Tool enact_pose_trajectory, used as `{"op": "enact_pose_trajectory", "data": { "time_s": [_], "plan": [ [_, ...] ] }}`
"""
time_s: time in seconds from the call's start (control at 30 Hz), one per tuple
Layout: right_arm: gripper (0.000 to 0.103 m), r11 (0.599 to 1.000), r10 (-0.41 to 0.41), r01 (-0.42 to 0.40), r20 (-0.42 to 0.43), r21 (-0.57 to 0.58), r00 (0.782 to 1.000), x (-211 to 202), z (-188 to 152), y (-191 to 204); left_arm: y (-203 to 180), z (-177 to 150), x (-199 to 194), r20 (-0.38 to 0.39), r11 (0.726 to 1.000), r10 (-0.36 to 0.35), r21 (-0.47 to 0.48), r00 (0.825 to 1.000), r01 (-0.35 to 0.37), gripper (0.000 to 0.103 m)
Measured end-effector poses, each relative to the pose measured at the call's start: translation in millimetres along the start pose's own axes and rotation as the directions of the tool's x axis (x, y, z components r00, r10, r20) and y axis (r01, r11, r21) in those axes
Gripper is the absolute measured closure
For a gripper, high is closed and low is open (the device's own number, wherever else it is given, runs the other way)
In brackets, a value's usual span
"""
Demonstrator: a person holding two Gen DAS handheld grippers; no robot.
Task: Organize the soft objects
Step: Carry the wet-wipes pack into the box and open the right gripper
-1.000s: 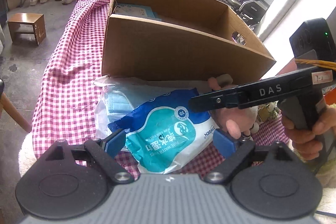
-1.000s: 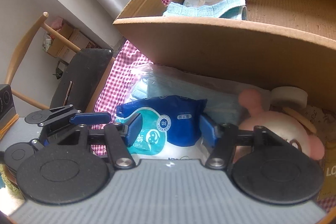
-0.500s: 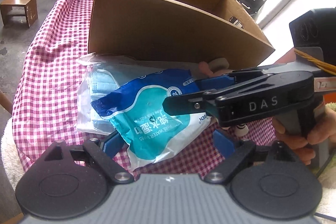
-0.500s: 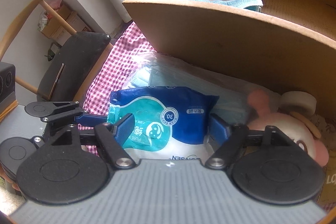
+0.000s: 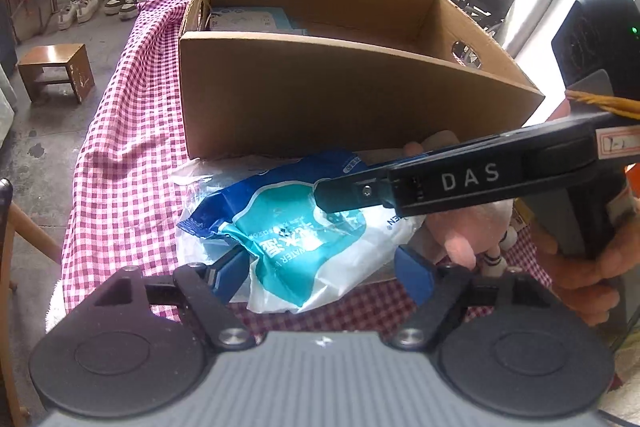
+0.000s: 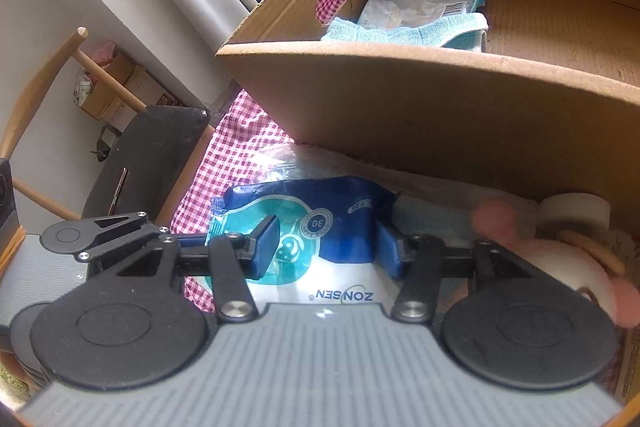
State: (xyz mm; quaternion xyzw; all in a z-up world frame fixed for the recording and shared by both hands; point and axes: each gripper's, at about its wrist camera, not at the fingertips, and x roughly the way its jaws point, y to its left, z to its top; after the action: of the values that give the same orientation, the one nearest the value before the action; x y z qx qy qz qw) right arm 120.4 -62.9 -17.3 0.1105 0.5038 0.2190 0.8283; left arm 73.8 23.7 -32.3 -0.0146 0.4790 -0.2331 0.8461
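Right wrist view: right hand-held gripper (image 6: 326,253) straddles the wet-wipes pack (image 6: 304,227), jaws just closing, blue pads pinching its crinkled film, clamped on it. Pack lies on the gingham-covered worktop (image 5: 120,155), atop a clear bag of face masks (image 5: 208,179), just before the cardboard box (image 5: 340,99). Long axis runs toward the box. Left hand-held gripper (image 5: 320,269) brackets the near end, jaws narrowing but released. Right hand nearer. Plush toy (image 6: 560,267) beside, soft.
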Motion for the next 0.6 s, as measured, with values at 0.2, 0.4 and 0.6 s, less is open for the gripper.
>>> {"op": "enact_pose_trajectory", "data": {
  "time_s": [0.2,0.4,0.6],
  "plan": [
    [0.06,0.998,0.052,-0.054,0.042,0.028,0.998,-21.6,-6.9,3.9,-10.4,2.7,-28.4,0.074,0.998,0.047,0.03,0.996,-0.049,0.025],
    [0.06,0.993,0.113,-0.115,0.139,0.004,0.984,-62.1,9.0,13.8,-21.8,22.3,-65.2,0.164,0.997,0.063,0.044,0.984,-0.071,0.025],
    [0.06,0.988,0.153,-0.149,0.247,-0.035,0.957,-102.3,51.1,10.8,-43.7,70.9,-89.8,0.279,0.988,0.066,0.119,0.958,-0.103,0.025]
  ]
}}
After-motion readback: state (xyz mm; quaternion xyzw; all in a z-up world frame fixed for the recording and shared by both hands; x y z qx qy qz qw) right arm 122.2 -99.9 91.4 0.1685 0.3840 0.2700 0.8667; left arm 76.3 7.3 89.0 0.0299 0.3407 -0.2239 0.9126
